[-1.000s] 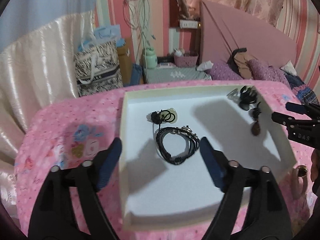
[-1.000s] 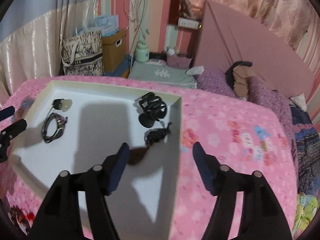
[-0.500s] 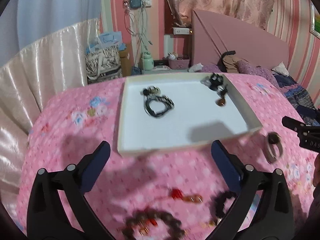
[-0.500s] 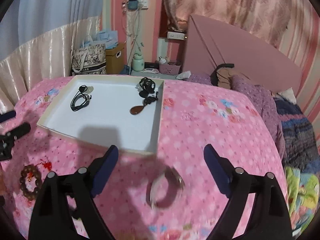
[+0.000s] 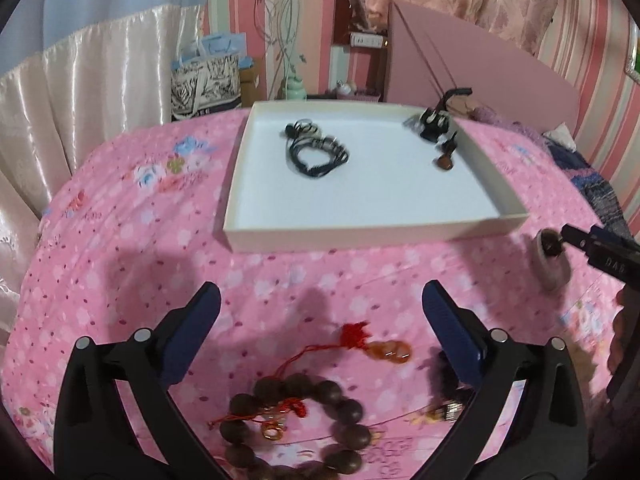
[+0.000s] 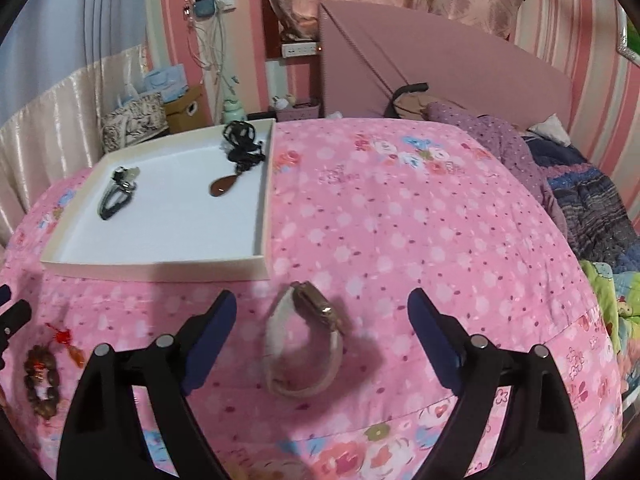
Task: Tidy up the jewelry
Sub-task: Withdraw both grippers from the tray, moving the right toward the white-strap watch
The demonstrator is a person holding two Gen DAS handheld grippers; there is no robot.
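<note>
Right gripper [image 6: 320,332]: my fingers are spread wide with nothing in them, hovering over the pink bedspread [image 6: 400,220].
Watch [image 6: 306,340]: it lies on the bedspread right between my right fingers, nearer the left one, just short of the tray's near wall.
Watch handling: I judge it light, with a soft pale strap buckled into a loop and a small hard brown case on top; the strap will give, the case could slip.
Watch hold: I'd close across the strap loop just below the case, not on the glass face.
Watch axis: the loop's long axis runs away from me, roughly along my fingers; the case sits at the far end, tilted up toward the tray.
Left gripper [image 5: 320,340]: fingers equally wide apart and bare.
Bead bracelet [image 5: 296,428]: under and between my left fingers, close in, big dark beads, rigid but rolling.
Red-tassel charm [image 5: 374,344]: just ahead, limp cord.
Tray [image 5: 360,236]: beyond both sets of fingers, holding a black cord bracelet [image 5: 318,154] and a brown pendant [image 5: 444,162].
</note>
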